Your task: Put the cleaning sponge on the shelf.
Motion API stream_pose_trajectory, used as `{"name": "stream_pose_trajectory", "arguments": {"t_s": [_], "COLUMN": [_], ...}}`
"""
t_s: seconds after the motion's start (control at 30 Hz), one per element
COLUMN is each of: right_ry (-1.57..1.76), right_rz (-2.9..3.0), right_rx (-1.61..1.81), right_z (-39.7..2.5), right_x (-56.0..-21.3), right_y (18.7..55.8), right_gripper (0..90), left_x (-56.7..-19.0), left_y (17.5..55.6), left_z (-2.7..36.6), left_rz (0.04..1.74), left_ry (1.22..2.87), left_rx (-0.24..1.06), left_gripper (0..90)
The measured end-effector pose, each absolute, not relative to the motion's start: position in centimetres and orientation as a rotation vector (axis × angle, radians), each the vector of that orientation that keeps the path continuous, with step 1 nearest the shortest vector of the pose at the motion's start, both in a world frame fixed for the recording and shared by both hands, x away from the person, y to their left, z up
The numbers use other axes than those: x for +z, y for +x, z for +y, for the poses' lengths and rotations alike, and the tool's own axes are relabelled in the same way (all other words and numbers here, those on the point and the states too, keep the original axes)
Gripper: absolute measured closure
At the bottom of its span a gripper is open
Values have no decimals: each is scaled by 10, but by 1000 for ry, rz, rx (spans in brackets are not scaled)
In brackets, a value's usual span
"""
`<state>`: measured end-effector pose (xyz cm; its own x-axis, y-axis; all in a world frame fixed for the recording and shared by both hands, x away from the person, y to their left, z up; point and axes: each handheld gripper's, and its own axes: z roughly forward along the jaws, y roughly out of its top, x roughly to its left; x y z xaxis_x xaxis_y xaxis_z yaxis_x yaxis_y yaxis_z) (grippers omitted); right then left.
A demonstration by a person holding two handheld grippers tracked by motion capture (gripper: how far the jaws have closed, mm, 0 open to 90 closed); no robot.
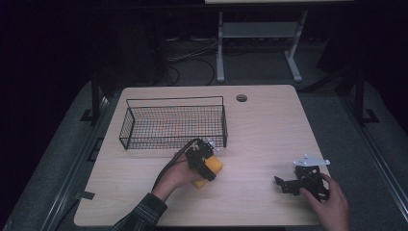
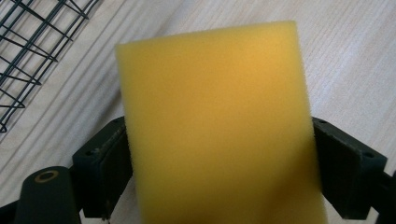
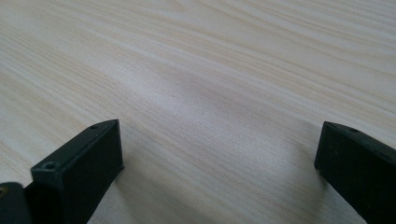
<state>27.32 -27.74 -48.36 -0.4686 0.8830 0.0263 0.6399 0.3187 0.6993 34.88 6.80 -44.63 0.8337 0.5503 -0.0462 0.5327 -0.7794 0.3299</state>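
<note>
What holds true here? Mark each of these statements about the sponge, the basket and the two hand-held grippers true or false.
1. The left hand-held gripper is clamped on the yellow rectangular foam sponge. True.
2. The yellow sponge lies inside the black wire mesh basket. False: it is outside, just in front of the basket, near its right end.
3. The right hand-held gripper is open with nothing between its jaws. True.
4. The right hand-held gripper is over the basket. False: it sits near the right front of the light wooden table, far from the basket.
5. The basket holds several items. False: it looks empty.
</note>
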Motion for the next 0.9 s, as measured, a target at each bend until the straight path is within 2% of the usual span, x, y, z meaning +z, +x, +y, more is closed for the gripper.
{"name": "stream_pose_trajectory", "arguments": {"t_s": [0.27,0.9], "right_ry": [1357,1357], "right_rz": [2230,2230], "right_rx": [930,930], "right_z": [-277,-277], "right_x": [-484,-484], "right_y": [273,273], "right_gripper": [2,2], "left_x": [-444,-436], "left_y": [348,347], "left_z": [69,76], "left_rz": [802,796], "left_ry": [2679,2663], "left_rx": [75,56], "left_gripper": [207,213]}}
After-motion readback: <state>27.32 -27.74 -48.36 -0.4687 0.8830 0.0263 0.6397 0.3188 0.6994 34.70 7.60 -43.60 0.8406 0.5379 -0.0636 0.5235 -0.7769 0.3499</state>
